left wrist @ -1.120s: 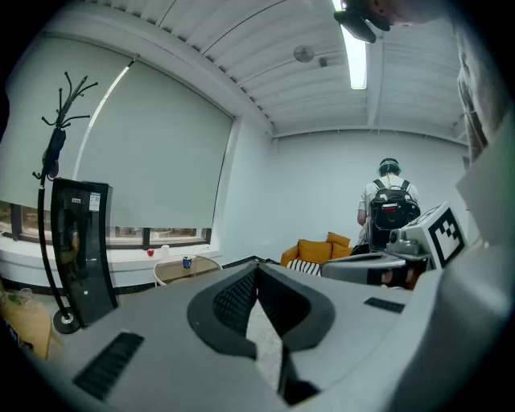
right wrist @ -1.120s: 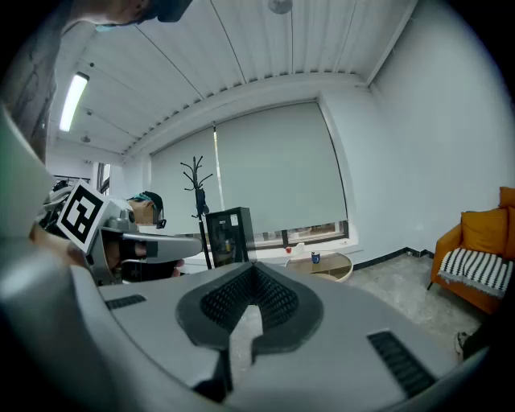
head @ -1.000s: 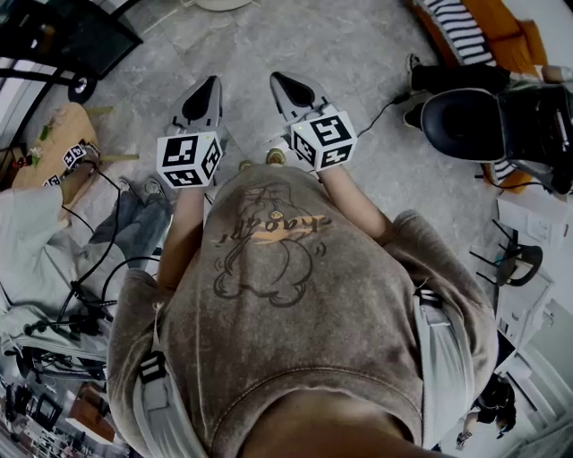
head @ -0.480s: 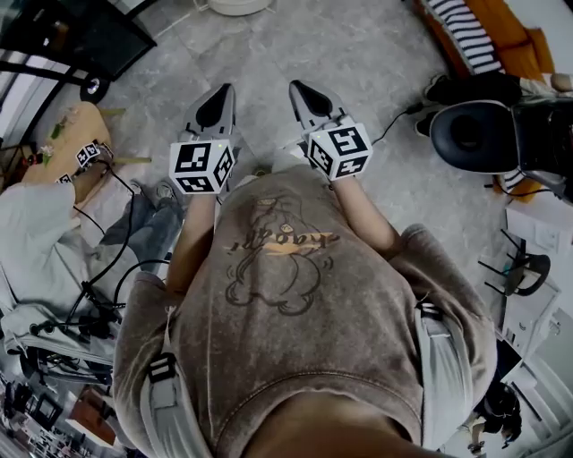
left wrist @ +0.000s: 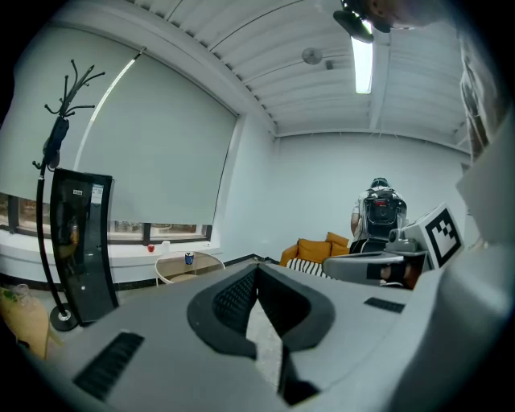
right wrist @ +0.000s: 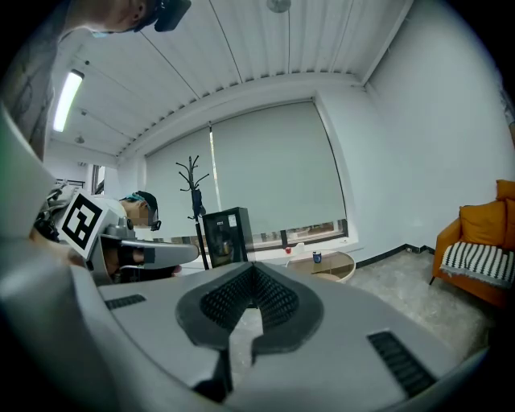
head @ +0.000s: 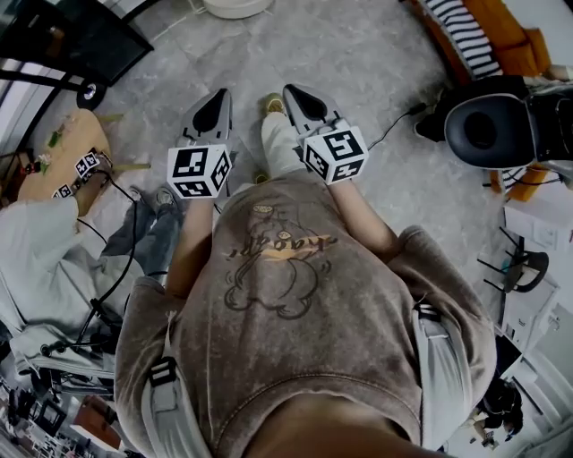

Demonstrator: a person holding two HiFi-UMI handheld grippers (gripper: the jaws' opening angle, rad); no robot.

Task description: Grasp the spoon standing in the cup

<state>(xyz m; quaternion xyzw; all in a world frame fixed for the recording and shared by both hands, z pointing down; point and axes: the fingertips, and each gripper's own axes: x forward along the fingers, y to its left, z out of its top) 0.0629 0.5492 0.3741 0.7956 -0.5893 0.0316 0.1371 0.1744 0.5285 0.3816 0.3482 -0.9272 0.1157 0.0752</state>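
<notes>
Grey marbled floor, orange sofa, black-white striped cushion, brown shirt

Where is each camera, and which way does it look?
Head view: on the person's head, looking steeply down at the floor; shows shirt, a leg, left gripper and right gripper.
Left gripper view: on the left gripper, looking along its shut jaws at the window blind; right gripper pokes in right.
Right gripper view: on the right gripper, along its shut jaws, same way; left gripper at left.
Shared: both gripper views show the coat rack and round table.
</notes>
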